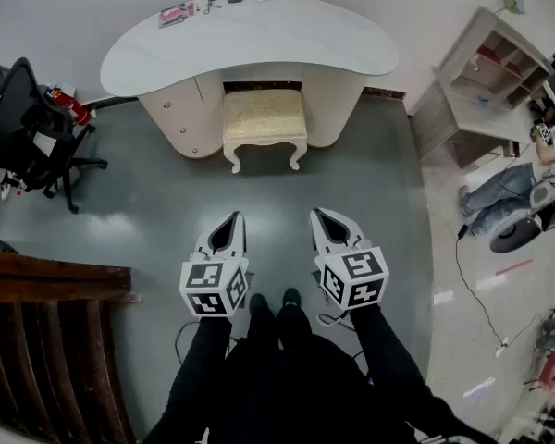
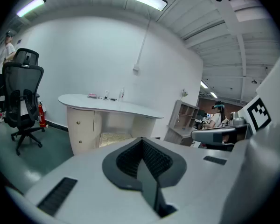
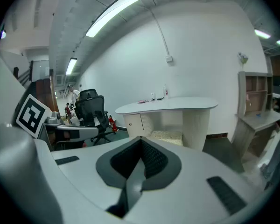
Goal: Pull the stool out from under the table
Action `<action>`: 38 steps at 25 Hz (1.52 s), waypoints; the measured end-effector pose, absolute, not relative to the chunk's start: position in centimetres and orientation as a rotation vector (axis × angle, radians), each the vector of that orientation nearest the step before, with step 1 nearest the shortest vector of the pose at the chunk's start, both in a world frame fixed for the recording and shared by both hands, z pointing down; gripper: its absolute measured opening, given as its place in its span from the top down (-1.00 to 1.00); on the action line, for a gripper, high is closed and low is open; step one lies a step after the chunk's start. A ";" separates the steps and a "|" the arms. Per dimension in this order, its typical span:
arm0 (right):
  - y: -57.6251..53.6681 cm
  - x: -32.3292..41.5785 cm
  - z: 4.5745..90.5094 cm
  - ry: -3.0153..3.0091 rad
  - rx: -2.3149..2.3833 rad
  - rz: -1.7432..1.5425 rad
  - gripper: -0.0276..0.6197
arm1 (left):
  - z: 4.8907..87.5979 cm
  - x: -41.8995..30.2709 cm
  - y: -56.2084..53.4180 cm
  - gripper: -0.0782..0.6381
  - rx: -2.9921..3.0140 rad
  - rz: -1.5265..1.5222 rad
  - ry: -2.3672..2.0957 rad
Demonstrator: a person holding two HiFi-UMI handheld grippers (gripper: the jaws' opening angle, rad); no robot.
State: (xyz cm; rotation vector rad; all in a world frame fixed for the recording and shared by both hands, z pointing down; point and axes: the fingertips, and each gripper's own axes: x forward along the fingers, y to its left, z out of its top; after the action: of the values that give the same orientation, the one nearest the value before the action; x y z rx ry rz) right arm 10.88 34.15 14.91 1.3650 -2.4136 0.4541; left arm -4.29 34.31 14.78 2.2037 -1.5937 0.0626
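Note:
A white stool with a cream cushion and curved legs stands half under the curved white table, in the knee gap between the table's two pedestals. Its cushion also shows in the left gripper view and the right gripper view. My left gripper and right gripper hover side by side over the grey floor, well short of the stool. Both are shut with nothing between the jaws.
A black office chair and a red fire extinguisher stand at the left. Dark wooden furniture fills the lower left. A shelf unit is at the right, with cables and equipment on the floor there. Small items lie on the tabletop.

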 end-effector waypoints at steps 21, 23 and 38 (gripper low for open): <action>33.1 14.9 15.9 -2.360 1.420 0.415 0.91 | 15.5 -5.6 33.3 0.78 2.131 0.086 -1.684; 32.6 15.7 15.3 -2.379 1.434 0.379 0.91 | 15.1 -5.7 32.8 0.78 2.119 0.081 -1.701; 27.3 18.0 16.4 -2.346 1.476 0.413 0.91 | 15.6 -6.6 27.7 0.77 2.090 0.141 -1.734</action>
State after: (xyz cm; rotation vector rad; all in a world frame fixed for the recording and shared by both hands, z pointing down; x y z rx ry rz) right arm 17.96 27.26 16.40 1.4760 -2.3462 0.4127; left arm -6.61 27.75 15.60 2.0895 -1.7340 0.1406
